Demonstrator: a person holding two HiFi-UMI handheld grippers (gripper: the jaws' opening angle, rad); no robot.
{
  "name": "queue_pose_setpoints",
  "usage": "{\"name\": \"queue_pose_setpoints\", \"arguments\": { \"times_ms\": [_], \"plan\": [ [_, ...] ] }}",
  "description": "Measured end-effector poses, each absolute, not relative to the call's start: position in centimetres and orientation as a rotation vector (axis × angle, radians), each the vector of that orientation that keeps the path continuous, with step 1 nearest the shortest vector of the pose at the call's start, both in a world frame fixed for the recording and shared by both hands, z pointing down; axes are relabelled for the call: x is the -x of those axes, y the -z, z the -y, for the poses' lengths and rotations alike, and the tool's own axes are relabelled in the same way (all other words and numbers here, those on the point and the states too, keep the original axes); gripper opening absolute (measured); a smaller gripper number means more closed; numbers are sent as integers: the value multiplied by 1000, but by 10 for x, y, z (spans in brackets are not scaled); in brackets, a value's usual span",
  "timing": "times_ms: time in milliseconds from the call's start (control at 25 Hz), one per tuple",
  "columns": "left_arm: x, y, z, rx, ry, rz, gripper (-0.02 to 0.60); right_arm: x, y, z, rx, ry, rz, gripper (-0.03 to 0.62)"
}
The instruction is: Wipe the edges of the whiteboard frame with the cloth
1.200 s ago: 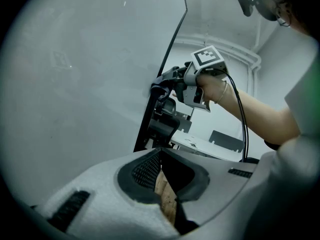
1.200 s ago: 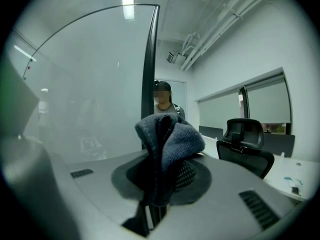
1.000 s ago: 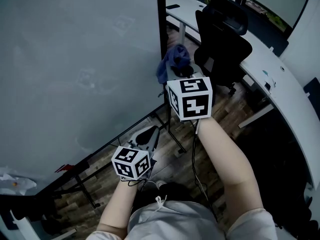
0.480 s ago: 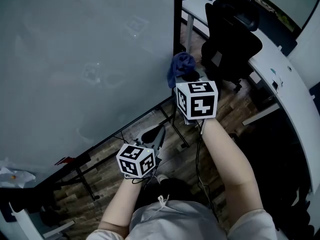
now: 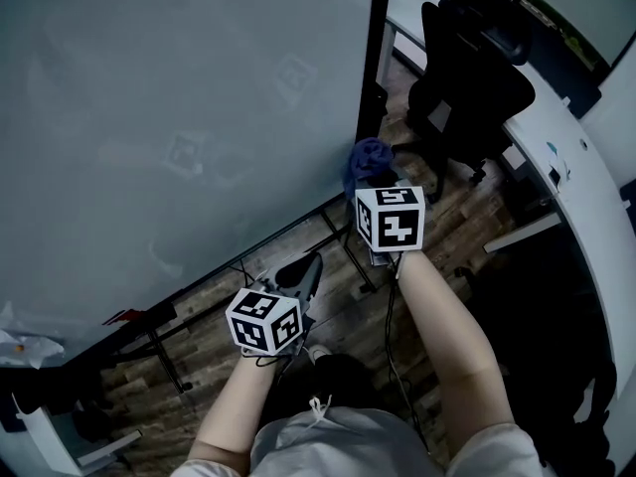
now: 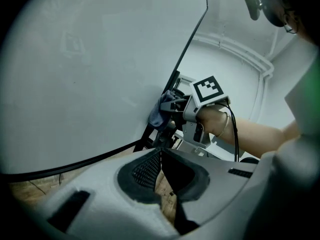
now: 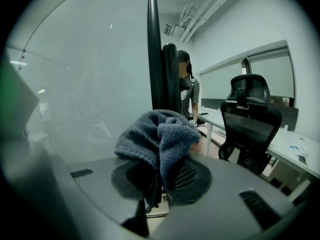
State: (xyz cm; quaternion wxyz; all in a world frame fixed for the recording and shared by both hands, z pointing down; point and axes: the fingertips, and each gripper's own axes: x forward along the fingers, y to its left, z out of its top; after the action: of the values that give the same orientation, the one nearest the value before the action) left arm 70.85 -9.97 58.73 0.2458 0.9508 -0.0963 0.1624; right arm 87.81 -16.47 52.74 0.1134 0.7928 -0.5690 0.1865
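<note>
The cloth point(image 5: 368, 162), a bunched blue-grey rag, sits at the lower right corner of the whiteboard point(image 5: 179, 117), against the foot of the dark upright frame point(image 5: 374, 58). A second ago it lay a little higher beside that same edge; since then it has slid down along the frame, and the right claw point(image 5: 376, 183) has come down with it.

The right gripper view shows the cloth point(image 7: 160, 139) pinched between the two pads of the right claw point(image 7: 161, 178), clenched on it, with most of the cloth bulging up and forward past the tips. The frame point(image 7: 154, 44) stands just behind the cloth there; whether they touch cannot be told.

The left claw point(image 5: 306, 268) hangs lower and to the left, over the wood floor point(image 5: 348, 296) near the board's stand, much where it was a second ago. In its own view the left claw point(image 6: 161, 163) has its tips together with nothing between them, and the cloth point(image 6: 159, 111) shows well ahead of it, against the frame.

A black chair point(image 5: 472, 68) stands to the right of the board, beside a white bench point(image 5: 556, 137).
</note>
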Motion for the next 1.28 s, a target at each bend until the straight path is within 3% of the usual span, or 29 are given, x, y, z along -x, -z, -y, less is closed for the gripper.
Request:
{"name": "queue_pose_setpoints", "arguments": {
  "times_ms": [560,1280],
  "plan": [
    [-664,-652,104,-2473,-492,355,18,-869,-648,164,-2243,-770,1539,69],
    [-616,-665,122,-2377,-424,574,18,-792,-669,183,-2101,-785,1626,69]
  ]
}}
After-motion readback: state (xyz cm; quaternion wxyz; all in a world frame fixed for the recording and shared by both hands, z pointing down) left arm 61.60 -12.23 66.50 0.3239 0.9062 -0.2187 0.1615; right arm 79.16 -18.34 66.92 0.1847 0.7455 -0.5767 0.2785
